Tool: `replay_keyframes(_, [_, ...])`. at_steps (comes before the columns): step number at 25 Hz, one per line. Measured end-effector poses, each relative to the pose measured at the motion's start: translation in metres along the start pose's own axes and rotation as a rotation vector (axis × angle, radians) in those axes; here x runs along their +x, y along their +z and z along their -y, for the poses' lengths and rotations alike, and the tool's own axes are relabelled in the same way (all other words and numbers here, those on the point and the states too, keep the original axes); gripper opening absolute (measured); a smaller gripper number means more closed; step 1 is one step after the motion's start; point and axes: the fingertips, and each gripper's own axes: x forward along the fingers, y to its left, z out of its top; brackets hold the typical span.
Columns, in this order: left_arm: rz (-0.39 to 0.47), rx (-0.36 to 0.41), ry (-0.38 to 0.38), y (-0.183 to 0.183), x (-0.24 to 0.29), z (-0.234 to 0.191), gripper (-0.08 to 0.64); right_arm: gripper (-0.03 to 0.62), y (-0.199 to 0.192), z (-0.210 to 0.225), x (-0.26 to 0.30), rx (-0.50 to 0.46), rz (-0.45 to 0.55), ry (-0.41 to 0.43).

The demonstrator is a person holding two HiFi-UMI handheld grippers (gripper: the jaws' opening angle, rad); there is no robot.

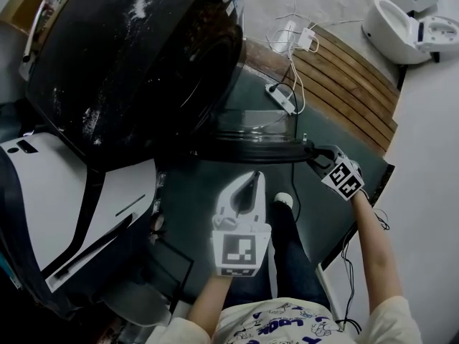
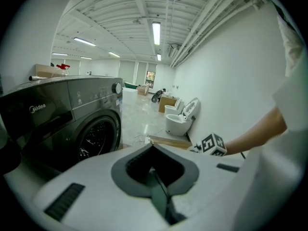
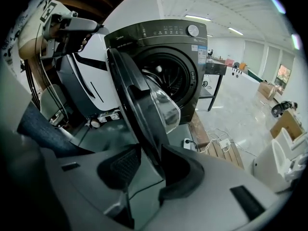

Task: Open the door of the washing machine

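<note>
Door (image 1: pixel 252 133) of the washing machine (image 1: pixel 129 56) swung open
The right gripper (image 1: pixel 311 153) clamps the door's free rim, which stands well out from the machine's front. The left gripper (image 1: pixel 252 181), jaws closed on nothing, hangs near the door without touching it.

The washing machine (image 1: pixel 129 63) ran off the head view's top edge. Its panel lettering (image 3: pixel 168 32) (white on dark) was too small to read. The lower rim of the door (image 3: pixel 137 109) vanished behind the right gripper (image 3: pixel 147 165).
</note>
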Motion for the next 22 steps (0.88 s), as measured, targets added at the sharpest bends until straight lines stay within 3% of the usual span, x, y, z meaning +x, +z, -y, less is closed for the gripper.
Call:
replay_keyframes(5, [-0.007,0.004,0.016,-0.010,-0.010,0.012,0.002,0.132,-0.008,-0.022,0.000,-0.041,0.000,0.027])
replay_keyframes(12, [0.014,-0.010,0.044,-0.015,-0.024,0.029,0.002,0.123,-0.021,-0.054,-0.004,0.008,0.016,0.063])
replay_keyframes(22, [0.029,-0.046,0.095,-0.030,-0.048,0.062,0.003,0.115,-0.033,-0.090,-0.007,0.052,0.070,0.042])
